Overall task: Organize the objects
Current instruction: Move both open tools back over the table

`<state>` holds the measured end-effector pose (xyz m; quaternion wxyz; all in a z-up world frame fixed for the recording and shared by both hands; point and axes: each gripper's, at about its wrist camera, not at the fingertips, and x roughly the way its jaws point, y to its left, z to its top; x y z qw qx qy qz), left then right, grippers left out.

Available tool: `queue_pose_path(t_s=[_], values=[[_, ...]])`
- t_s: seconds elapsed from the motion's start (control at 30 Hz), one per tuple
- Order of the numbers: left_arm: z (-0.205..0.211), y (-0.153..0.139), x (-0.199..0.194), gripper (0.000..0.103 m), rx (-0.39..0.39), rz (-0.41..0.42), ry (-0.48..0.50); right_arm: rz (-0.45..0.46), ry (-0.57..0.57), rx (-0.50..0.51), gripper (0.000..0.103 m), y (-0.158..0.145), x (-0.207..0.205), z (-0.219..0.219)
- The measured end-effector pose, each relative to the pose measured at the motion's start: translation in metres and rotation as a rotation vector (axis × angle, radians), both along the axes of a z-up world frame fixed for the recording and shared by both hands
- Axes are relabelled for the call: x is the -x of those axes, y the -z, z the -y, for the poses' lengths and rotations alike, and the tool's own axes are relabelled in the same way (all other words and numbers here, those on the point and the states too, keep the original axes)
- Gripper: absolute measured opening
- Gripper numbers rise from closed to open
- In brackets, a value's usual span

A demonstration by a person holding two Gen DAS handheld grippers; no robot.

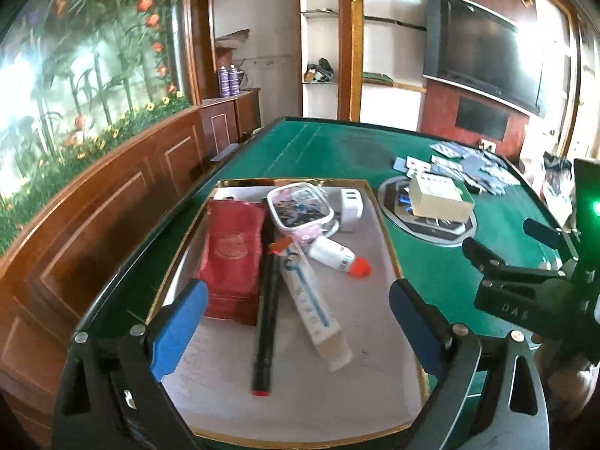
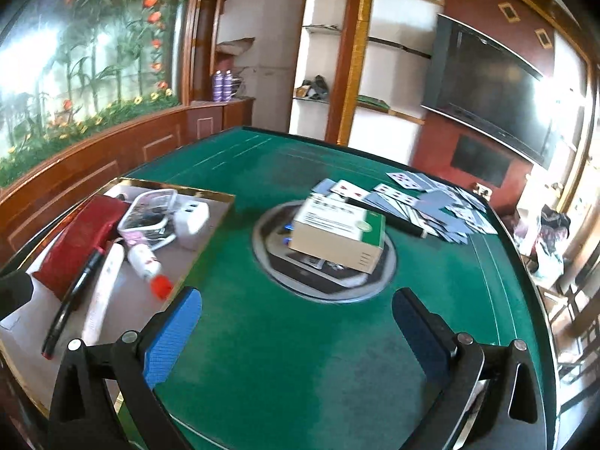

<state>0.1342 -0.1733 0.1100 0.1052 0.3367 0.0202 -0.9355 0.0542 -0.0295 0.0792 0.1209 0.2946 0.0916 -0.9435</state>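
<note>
1. Your left gripper (image 1: 298, 322) hangs over the tray (image 1: 378, 202), fingers spread wide, grasping nothing.
2. Right gripper (image 2: 296, 328): fingers released, over bare counter (image 2: 450, 281).
3. Marker (image 1: 267, 322), tube (image 1: 317, 309), red pouch (image 1: 230, 258) lie in tray; white box (image 2: 337, 238) sits mid-counter, label too blurry to read.

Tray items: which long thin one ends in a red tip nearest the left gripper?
The black marker, lying beside the red pouch. The white toothbrush box next to it is pale and flat-ended, with no red tip.

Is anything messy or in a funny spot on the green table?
Yes. Playing cards lie scattered in a loose heap at the far side, and a small box sits crooked on the round centre panel, hanging over it.
</note>
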Motion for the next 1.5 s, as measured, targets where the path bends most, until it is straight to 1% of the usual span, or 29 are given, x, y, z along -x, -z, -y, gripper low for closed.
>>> queue_pose_path(t_s=[0.13,0.37,0.5,0.63,0.77,1.2,1.3,1.4,1.43,1.5], values=[[-0.028,0.000,0.006,0.097,0.037,0.019,0.039,0.010,0.041,0.075,0.103,-0.001,0.002,-0.034],[-0.078,0.005,0.022,0.097,0.112,0.053,0.125,0.042,0.103,0.193,0.103,-0.003,0.004,-0.078],[-0.097,0.009,0.028,0.097,0.142,0.073,0.161,0.053,0.126,0.244,0.103,-0.004,0.004,-0.094],[-0.109,0.014,0.029,0.097,0.160,0.089,0.181,0.066,0.134,0.274,0.103,-0.004,0.005,-0.103],[-0.113,0.017,0.031,0.097,0.153,0.105,0.185,0.080,0.133,0.299,0.103,-0.002,0.004,-0.109],[-0.113,0.032,0.036,0.097,0.126,0.160,0.201,0.124,0.151,0.309,0.103,0.007,0.008,-0.115],[-0.113,0.041,0.043,0.097,0.084,0.192,0.216,0.133,0.158,0.303,0.103,0.009,0.010,-0.114],[-0.118,0.055,0.058,0.097,0.016,0.241,0.251,0.144,0.172,0.320,0.103,0.011,0.010,-0.116],[-0.121,0.059,0.062,0.099,0.011,0.248,0.256,0.149,0.182,0.328,0.103,0.011,0.011,-0.119],[-0.127,0.063,0.066,0.102,0.048,0.232,0.252,0.157,0.197,0.324,0.103,0.011,0.012,-0.122]])
